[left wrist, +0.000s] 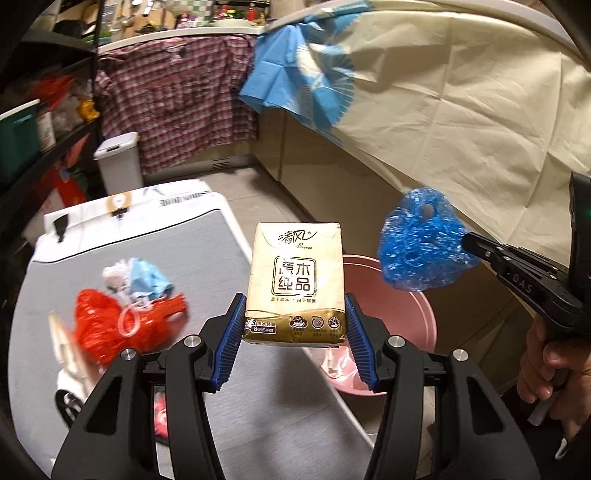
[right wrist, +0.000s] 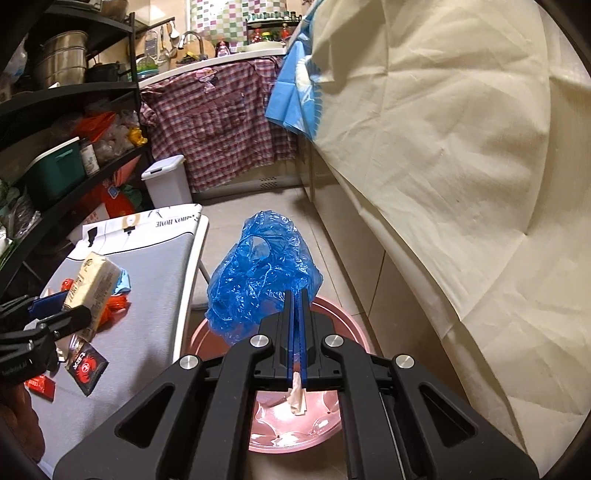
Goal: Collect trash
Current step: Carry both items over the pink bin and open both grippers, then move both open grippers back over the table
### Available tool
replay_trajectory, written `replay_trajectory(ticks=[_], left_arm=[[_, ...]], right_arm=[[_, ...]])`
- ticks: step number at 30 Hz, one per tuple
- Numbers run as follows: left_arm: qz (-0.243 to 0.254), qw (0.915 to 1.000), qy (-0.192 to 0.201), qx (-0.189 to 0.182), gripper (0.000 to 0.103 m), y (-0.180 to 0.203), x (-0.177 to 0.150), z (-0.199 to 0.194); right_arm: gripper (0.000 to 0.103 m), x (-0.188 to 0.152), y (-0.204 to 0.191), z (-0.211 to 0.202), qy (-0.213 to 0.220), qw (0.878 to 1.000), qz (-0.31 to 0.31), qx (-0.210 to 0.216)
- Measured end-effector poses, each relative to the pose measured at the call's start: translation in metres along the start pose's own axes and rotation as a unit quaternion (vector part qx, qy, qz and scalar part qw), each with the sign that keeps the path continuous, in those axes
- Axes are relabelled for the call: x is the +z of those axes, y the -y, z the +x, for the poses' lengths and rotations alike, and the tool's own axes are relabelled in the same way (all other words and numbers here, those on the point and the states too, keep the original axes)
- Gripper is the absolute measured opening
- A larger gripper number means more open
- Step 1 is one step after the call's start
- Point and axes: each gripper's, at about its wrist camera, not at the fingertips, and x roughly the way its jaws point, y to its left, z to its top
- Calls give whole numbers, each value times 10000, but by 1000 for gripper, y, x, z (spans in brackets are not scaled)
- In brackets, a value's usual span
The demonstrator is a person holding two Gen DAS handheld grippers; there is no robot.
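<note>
Grey tabletop [left wrist: 155, 236] beside pink basin [left wrist: 413, 295]

Domestic kitchen, cramped and used also for storage. At the far end, a white counter [right wrist: 221, 61] carries a curved faucet [right wrist: 192, 38], hanging utensils [right wrist: 162, 42] and bottled condiments [right wrist: 269, 35] before a checkered tile wall [right wrist: 236, 18]. A plaid shirt [right wrist: 218, 122] is draped over the counter's front. At left, black metal shelving [right wrist: 74, 92] holds steel pots [right wrist: 61, 57], a green storage box [right wrist: 55, 171] and bagged goods. A white lidded bin [right wrist: 168, 181] stands on the tiled floor [right wrist: 280, 206]. A cream sheet [right wrist: 443, 147] covers the cabinets at right.
</note>
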Motion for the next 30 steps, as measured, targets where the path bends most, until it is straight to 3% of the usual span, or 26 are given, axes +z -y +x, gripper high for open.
replay_trajectory(ticks=[18, 21, 22, 23, 25, 30], left_arm=[[258, 9989, -316, -230, 52, 36, 5, 49], [267, 9984, -406, -297, 53, 40, 7, 54], [246, 9984, -416, -285, 54, 40, 8, 54], [221, 9985, -402, -291, 54, 39, 9, 53], [146, 9987, -355, -340, 54, 35, 11, 50], [27, 9991, -270, -311, 54, 27, 10, 42]], right_arm=[[3, -2, 13, 15, -208, 9995, 64, -219], [7, -1, 11, 22, -337, 9991, 25, -247], [17, -1, 11, 24, -364, 9989, 13, -295], [35, -1, 11, 24, -361, 9988, 14, -332], [47, -1, 14, 22, -302, 9987, 71, -405], [47, 0, 15, 20, -261, 9988, 110, -404]])
